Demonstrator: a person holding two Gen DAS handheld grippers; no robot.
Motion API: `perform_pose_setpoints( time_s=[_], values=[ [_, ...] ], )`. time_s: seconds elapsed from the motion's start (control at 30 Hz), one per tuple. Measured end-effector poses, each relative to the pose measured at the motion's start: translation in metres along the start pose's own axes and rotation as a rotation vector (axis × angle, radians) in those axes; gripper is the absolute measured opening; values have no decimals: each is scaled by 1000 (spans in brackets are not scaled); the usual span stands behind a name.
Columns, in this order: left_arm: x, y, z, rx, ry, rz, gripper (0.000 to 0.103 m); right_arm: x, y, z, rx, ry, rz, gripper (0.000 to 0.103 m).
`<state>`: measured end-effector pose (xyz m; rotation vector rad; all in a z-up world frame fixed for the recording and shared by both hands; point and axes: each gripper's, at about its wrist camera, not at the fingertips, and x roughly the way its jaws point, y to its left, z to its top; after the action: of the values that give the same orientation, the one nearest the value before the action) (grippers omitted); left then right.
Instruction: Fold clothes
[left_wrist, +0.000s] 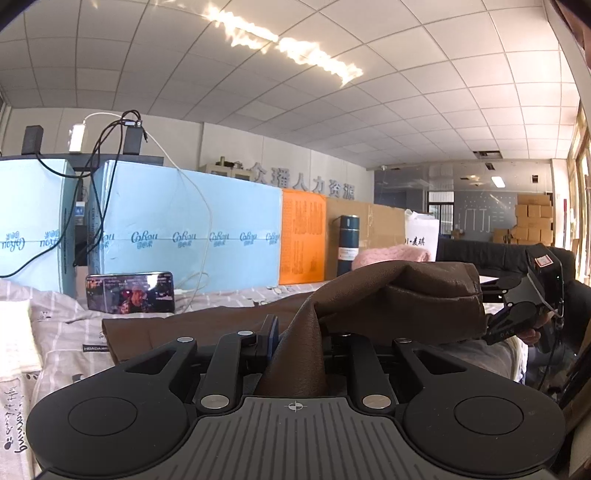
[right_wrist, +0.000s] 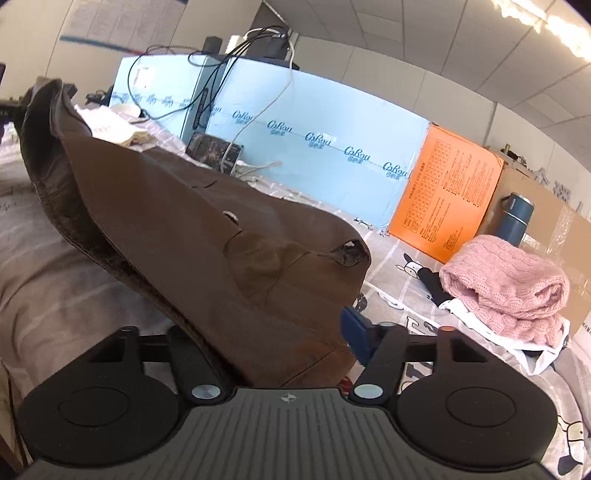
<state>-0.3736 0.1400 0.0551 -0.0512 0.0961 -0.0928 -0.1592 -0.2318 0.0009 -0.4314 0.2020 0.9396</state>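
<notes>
A brown leather-like garment (left_wrist: 406, 295) hangs lifted above the bed, stretched between both grippers. My left gripper (left_wrist: 295, 341) is shut on one bunched end, and the fabric runs up out of its jaws. In the right wrist view the garment (right_wrist: 184, 221) slopes down from the upper left into my right gripper (right_wrist: 291, 332). That gripper's blue pad (right_wrist: 354, 328) presses the thick folded edge, while its other finger is hidden under the cloth. From the left wrist view the right gripper (left_wrist: 495, 325) shows at the garment's far end, held by a hand.
The bed has a grey striped sheet (right_wrist: 55, 295). A folded pink sweater (right_wrist: 506, 284) lies on white cloth at the right. A phone (left_wrist: 129, 293) leans on blue foam boards (left_wrist: 192, 221) with cables. An orange board (right_wrist: 450, 184) and a dark flask (right_wrist: 517, 218) stand behind.
</notes>
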Motion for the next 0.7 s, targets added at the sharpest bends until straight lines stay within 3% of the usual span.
perform_pose_setpoints(
  time_s=[0.03, 0.07, 0.23, 0.37, 0.47, 0.63, 0.7],
  values=[
    [3, 3, 2, -11, -2, 12, 18, 1, -8, 3, 28, -28, 10, 31],
    [6, 6, 5, -19, -1, 30, 18, 3, -15, 7, 56, -55, 20, 27],
    [33, 33, 25, -75, 35, 113, 18, 26, -52, 38, 131, -169, 41, 20],
    [65, 63, 39, -127, 102, 139, 18, 61, -72, 57, 163, -202, 86, 16],
    [95, 89, 41, -163, 178, 139, 18, 98, -88, 65, 248, -165, 111, 16],
    [144, 124, 26, -250, 310, 139, 19, 152, -98, 62, 373, -13, 94, 16],
    [154, 132, 20, -292, 325, 152, 23, 158, -99, 59, 410, 20, 79, 19]
  ],
)
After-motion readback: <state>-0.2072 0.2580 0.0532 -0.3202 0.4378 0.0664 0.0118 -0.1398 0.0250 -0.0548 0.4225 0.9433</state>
